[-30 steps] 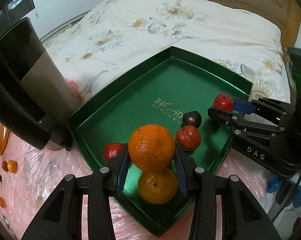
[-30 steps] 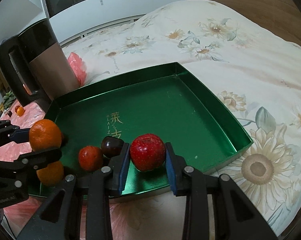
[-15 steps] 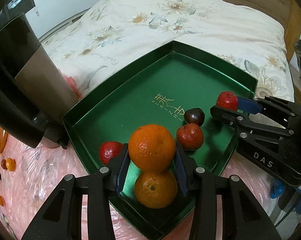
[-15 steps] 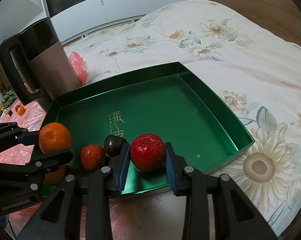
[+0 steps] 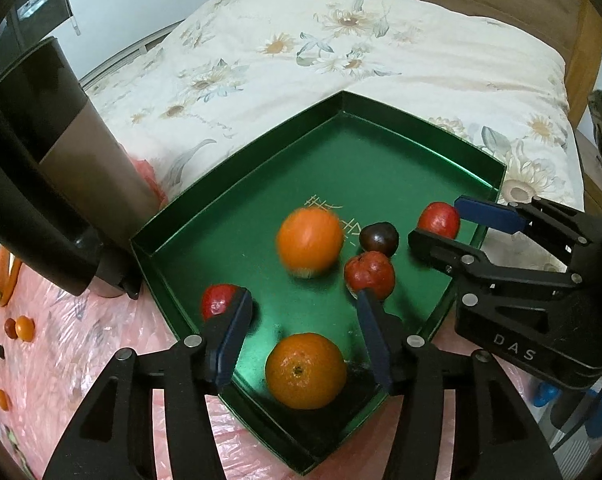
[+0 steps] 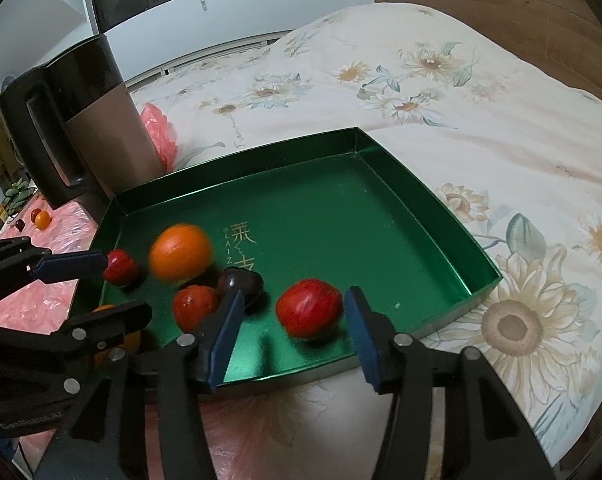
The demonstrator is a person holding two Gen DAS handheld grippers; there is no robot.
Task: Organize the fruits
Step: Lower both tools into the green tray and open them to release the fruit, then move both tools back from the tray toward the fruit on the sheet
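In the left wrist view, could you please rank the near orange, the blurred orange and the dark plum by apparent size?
1. Near orange, though it lies closest to the camera.
2. Blurred orange, nearly alike; blur makes it unsure.
3. Dark plum, clearly smallest.

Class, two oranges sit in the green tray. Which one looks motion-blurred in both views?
The orange by the gold lettering, mid-tray. Its edges are smeared, while the other orange, at the tray's near corner between the left gripper's open fingers, is sharp.

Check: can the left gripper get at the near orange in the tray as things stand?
Probably yes. The left gripper is open, and the near orange lies in the green tray between its spread fingers with nothing over it. The small red fruit sits close beside the left finger and might get nudged.
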